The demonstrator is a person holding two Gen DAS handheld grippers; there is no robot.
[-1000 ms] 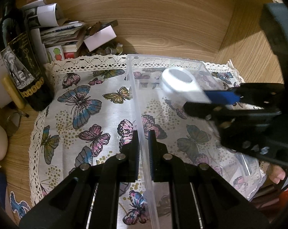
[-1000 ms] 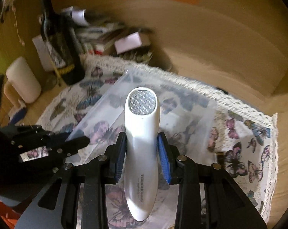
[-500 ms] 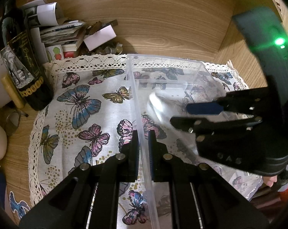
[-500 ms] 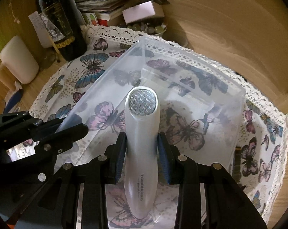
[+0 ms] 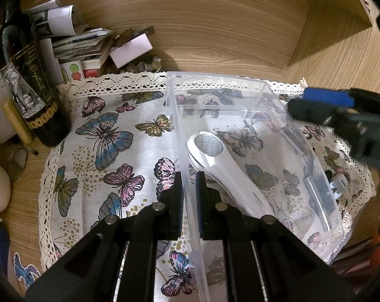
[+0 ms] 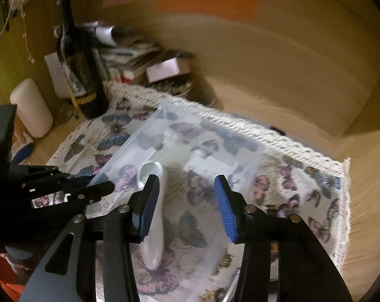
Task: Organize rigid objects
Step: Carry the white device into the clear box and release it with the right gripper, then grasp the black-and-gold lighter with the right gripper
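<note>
I am looking down at a wooden desk (image 5: 328, 50), and over it a butterfly cloth (image 5: 109, 156) with a lace edge is lying flat. On the cloth a clear bin (image 5: 240, 85) is sitting upright, and the cloth's butterflies are showing through its walls and floor.

At the back left a dark wine bottle (image 5: 26, 80) is standing just off the cloth, with a heap of papers (image 5: 74, 40) and a pale box (image 5: 130, 50) crowding the corner behind it. A cream cylinder (image 6: 31, 108) is standing on the desk near the bottle.

My left gripper (image 5: 189, 196) is pinching the bin's left wall, with one finger outside it, the other inside, and the jaws drawn nearly together on the thin plastic.

My right gripper (image 6: 187, 201) is hovering above the bin with its jaws spread wide, and it is carrying nothing between the blue pads (image 6: 224, 209). In the left view it is showing at the right edge, above the bin's right wall.

The white handheld device (image 5: 225, 168) is lying on the bin floor, touching neither gripper. Its round textured head is pointing toward the far end and sitting close to the left wall, while its handle is running back toward me on a slant. The right view is blurred, so I cannot read the lettering on the handle there.
</note>
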